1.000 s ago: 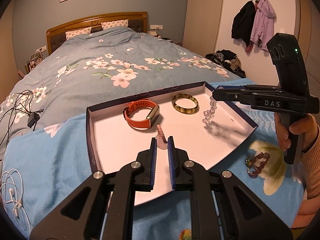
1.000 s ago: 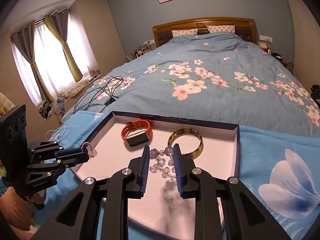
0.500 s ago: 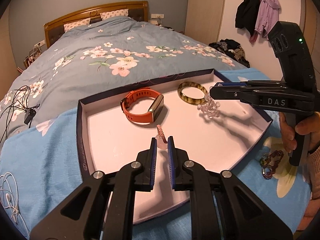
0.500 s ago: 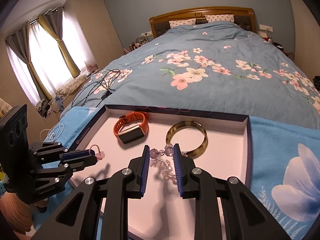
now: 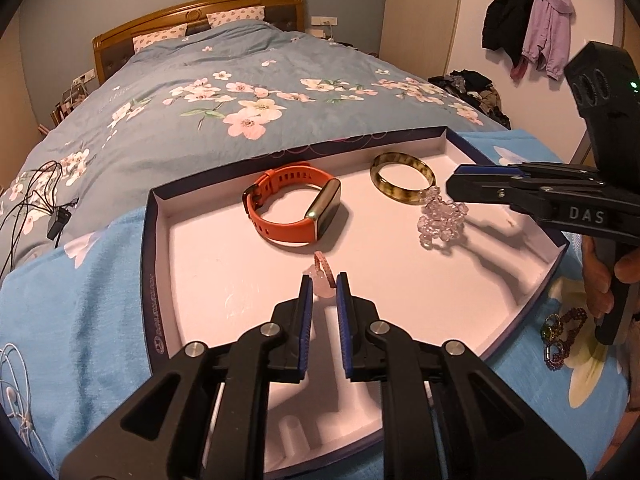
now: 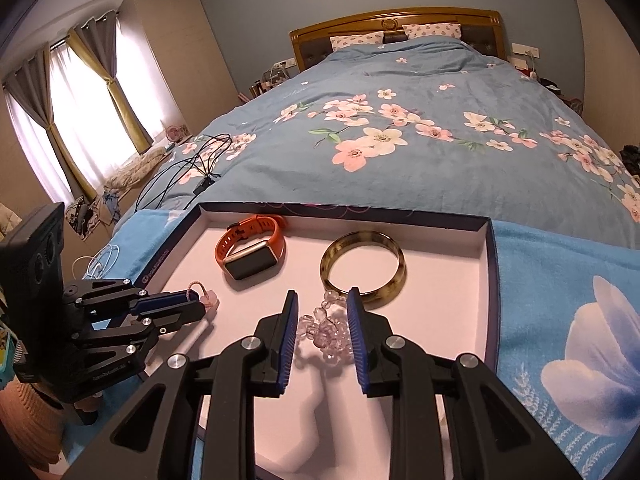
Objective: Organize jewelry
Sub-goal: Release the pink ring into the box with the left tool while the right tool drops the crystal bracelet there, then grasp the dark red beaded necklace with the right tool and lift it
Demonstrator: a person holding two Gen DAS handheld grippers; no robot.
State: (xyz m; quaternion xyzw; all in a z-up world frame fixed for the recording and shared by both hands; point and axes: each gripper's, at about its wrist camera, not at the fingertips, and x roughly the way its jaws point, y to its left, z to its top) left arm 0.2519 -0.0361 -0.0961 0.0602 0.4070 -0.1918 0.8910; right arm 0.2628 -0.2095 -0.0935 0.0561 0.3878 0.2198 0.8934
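Note:
A white-lined tray (image 5: 208, 280) (image 6: 448, 280) lies on the bed. In it are an orange smartwatch (image 5: 292, 208) (image 6: 250, 246) and an olive bangle (image 5: 402, 182) (image 6: 362, 266). My left gripper (image 5: 321, 284) (image 6: 196, 300) is shut on a small pink ring with a pink stone (image 5: 323, 276) (image 6: 206, 298), held low over the tray. My right gripper (image 6: 322, 300) (image 5: 454, 190) is open around a clear bead bracelet (image 6: 326, 328) (image 5: 440, 224), which lies on the tray floor beside the bangle.
A dark beaded bracelet (image 5: 560, 336) lies on the blue blanket right of the tray. Black cables (image 5: 36, 200) (image 6: 188, 172) and white earphones (image 5: 12, 396) lie on the bed at the left. Clothes hang on the far right wall.
The right gripper lowered the bead bracelet onto the tray beside the bangle and opened its jaws. The left gripper came lower over the tray, still holding the ring.

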